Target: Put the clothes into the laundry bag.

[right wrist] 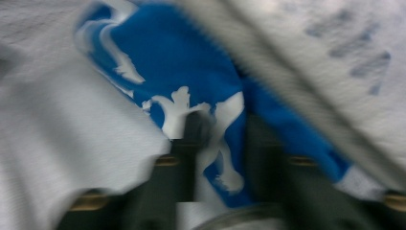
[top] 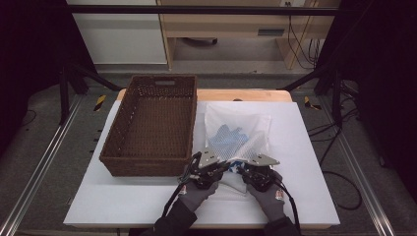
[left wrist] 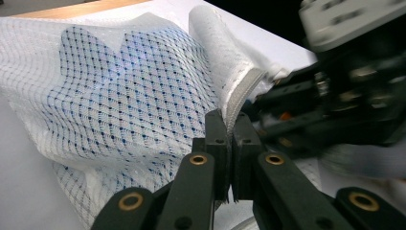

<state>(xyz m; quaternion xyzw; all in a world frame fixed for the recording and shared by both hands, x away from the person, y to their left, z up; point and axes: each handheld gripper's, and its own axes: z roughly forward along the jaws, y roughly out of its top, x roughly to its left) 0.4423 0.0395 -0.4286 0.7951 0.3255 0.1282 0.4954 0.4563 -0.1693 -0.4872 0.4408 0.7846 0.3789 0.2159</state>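
the right gripper view is blurring badly: its own jaws are showing as dark smears at the bottom, with the blue and white printed cloth [right wrist: 201,96] lying between them, and whether the pads are pressing on that cloth i cannot tell. in the high view both sets of jaw tips are hiding under the grey plates and the bag's near edge.

the white table top [top: 300,196] is filling the lower middle of the high view, with a wooden edge at its far side, grey floor around it and pale cabinets at the upper middle. dark frame bars are crossing the top and both sides.

going left to right in the high view: the brown wicker basket [top: 147,162] is sitting left of centre, the left gripper [top: 209,172] is working just below its near right corner, the white mesh laundry bag [top: 246,123] is lying right of the basket, and the right gripper [top: 255,172] is meeting the bag's near edge.

in the left gripper view the left gripper is clenching the bag's thick hem [left wrist: 239,96], with the jaws almost together.
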